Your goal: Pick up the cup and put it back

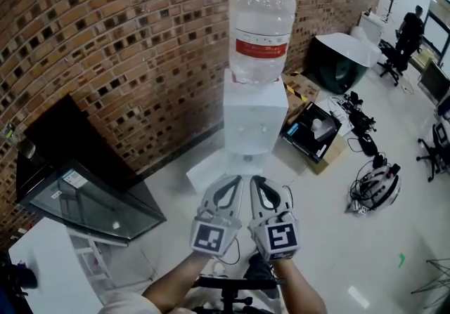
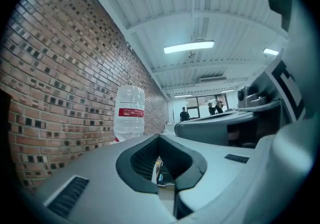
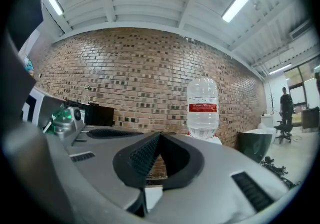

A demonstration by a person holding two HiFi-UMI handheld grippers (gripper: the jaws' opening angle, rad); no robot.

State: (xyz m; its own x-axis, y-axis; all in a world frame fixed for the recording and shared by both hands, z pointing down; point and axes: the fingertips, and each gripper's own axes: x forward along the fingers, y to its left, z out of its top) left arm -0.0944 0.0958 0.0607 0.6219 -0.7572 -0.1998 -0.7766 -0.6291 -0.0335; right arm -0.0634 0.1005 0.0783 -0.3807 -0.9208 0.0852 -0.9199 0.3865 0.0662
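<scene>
Both grippers are held out level, side by side and nearly touching, facing a white dispenser [image 1: 254, 119] with a bottle [image 1: 260, 24] on top, against the brick wall [image 1: 105, 38]. Left gripper [image 1: 230, 180]: fingers pressed together at the tips, nothing between them; its own view shows only the bottle and wall beyond the closed tips. Right gripper [image 1: 257, 180]: likewise pressed together and empty. Cup: I can make it out in no view. Neither gripper carries it, and if it sits at the dispenser's front, it is too small to tell from the head view. That fits a cup waiting to be fetched as well as one set back already. Risks as I judge them: going in with the cup unlocated could mean bumping the dispenser front or its taps. Closed tips meeting a light cup would shove or tip it rather than take it. The two grippers ride so close that one could knock the other. Boxes [image 1: 314, 131] and cables [image 1: 371, 186] on the floor at right are a trip hazard.
</scene>
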